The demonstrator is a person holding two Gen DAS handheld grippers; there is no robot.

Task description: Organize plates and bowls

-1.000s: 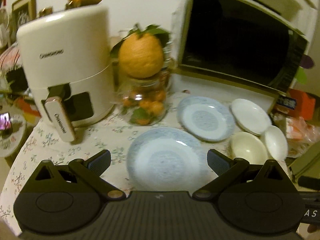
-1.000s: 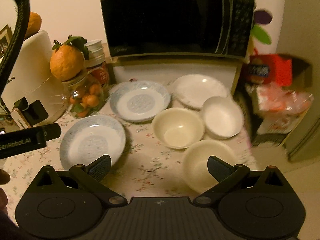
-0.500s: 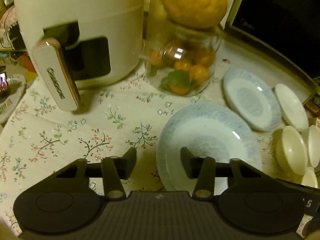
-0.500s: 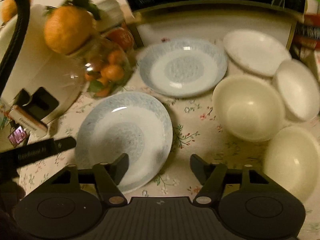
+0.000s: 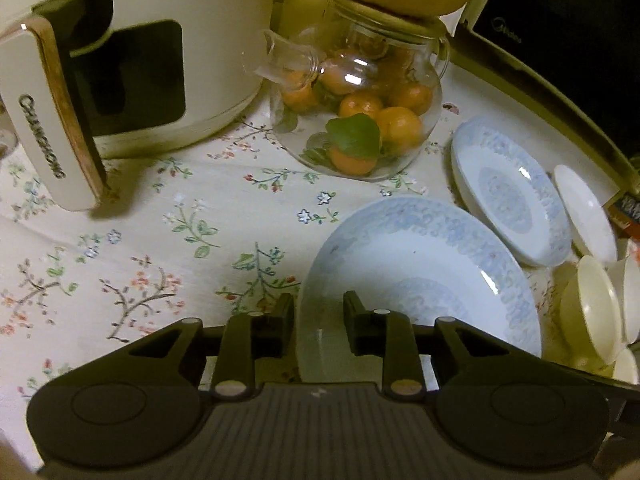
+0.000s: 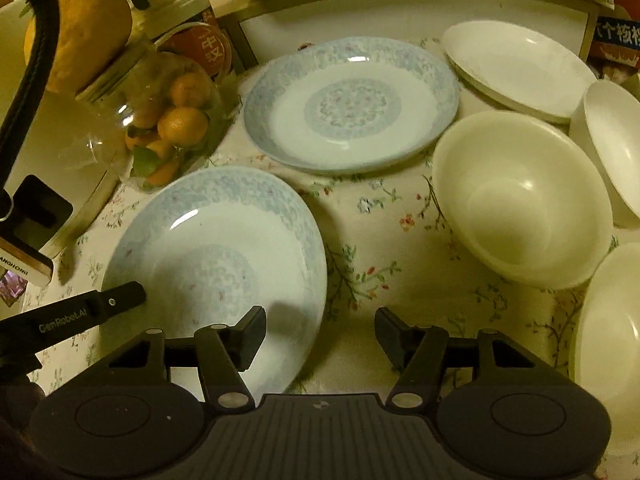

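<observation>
My left gripper (image 5: 319, 322) is closing astride the near-left rim of the nearer blue-patterned round ceramic plate (image 5: 420, 272), pads not yet pressing, while my right gripper (image 6: 320, 334) hangs half spread over that plate's right edge with only flowered cloth between the jaws; I judge a thin bite on a glossy rim could let the plate slip or tip when lifted. Just beyond stand the glass jar of small oranges (image 5: 356, 120) and the cream air fryer (image 5: 132, 60), close enough to bump; the second blue-patterned plate (image 6: 352, 108), the cream bowl (image 6: 520, 200) and the white dishes crowd the bench (image 5: 160, 240) rightward.
</observation>
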